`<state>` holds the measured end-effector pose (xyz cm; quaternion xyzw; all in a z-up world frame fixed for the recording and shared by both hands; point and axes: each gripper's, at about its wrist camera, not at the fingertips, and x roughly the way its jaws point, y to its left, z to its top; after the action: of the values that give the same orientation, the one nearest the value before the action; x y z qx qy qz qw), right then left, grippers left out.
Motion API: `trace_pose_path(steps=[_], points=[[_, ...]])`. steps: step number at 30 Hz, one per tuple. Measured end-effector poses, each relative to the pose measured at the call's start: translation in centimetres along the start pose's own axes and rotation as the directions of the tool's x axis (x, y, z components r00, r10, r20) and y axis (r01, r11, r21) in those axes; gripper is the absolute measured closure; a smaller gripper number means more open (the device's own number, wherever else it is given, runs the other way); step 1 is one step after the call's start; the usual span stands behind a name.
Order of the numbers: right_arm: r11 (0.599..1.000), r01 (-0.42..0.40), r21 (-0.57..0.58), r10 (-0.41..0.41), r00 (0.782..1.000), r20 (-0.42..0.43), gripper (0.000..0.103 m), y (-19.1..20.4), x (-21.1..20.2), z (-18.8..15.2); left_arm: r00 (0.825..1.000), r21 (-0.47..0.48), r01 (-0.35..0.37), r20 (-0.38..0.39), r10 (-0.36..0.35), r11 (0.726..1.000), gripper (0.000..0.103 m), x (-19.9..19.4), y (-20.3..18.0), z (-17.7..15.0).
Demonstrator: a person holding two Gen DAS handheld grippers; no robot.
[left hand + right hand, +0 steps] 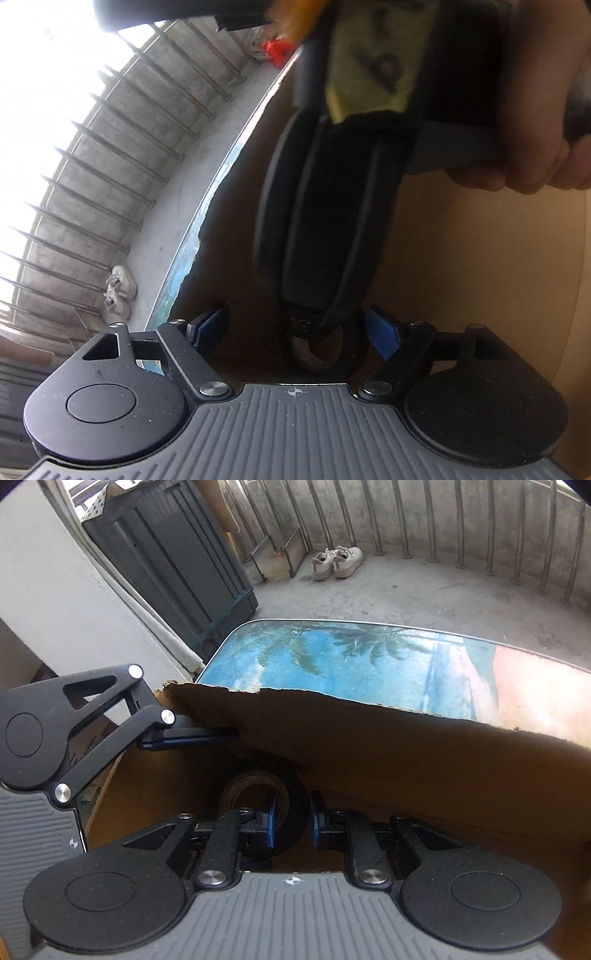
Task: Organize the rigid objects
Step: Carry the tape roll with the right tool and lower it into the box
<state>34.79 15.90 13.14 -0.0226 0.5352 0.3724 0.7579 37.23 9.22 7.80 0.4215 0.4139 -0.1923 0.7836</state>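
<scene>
Cardboard box walls surround both my grippers, since the black tape roll goes inside. My right gripper is nearly closed, seemingly pinching the roll's rim; my left gripper stands wide open around it, touching nothing. The box sits on a palm-print table on a concrete balcony, shoes by the railing.

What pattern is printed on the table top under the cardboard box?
Green palm trees on a blue ground, on the table top beyond the cardboard box; the right wrist view shows it best.
</scene>
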Motion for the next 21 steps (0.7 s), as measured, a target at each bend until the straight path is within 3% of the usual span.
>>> trace_pose_path(steps=[3,7,12,16,19,21], points=[[1.0,0.0,0.016,0.0,1.0,-0.024,0.085,0.0,1.1,0.3,0.998,0.065,-0.032,-0.056,0.035,0.997,0.034,0.7,-0.4,-0.1],[0.999,0.0,0.04,0.001,1.0,-0.019,0.085,-0.1,1.4,0.2,0.996,0.058,-0.014,-0.091,0.019,0.998,0.05,1.1,0.2,-0.7],[0.998,-0.009,0.07,0.009,1.0,-0.004,0.085,-0.4,1.7,0.4,0.994,0.072,-0.04,-0.103,0.047,0.997,0.053,1.1,0.6,-1.3],[0.998,-0.007,0.07,0.006,1.0,0.005,0.084,-0.3,1.8,0.0,0.981,0.154,-0.08,-0.161,0.105,0.985,0.069,2.1,0.1,-1.4],[0.996,-0.024,0.089,0.023,1.0,0.009,0.083,-0.6,1.1,-0.4,0.978,0.162,-0.101,-0.167,0.128,0.982,0.07,2.0,0.4,-1.5],[0.996,-0.023,0.084,0.022,1.0,0.009,0.083,-0.7,0.6,-0.8,0.968,0.201,-0.151,-0.171,0.186,0.968,0.07,1.9,0.2,-1.7]])
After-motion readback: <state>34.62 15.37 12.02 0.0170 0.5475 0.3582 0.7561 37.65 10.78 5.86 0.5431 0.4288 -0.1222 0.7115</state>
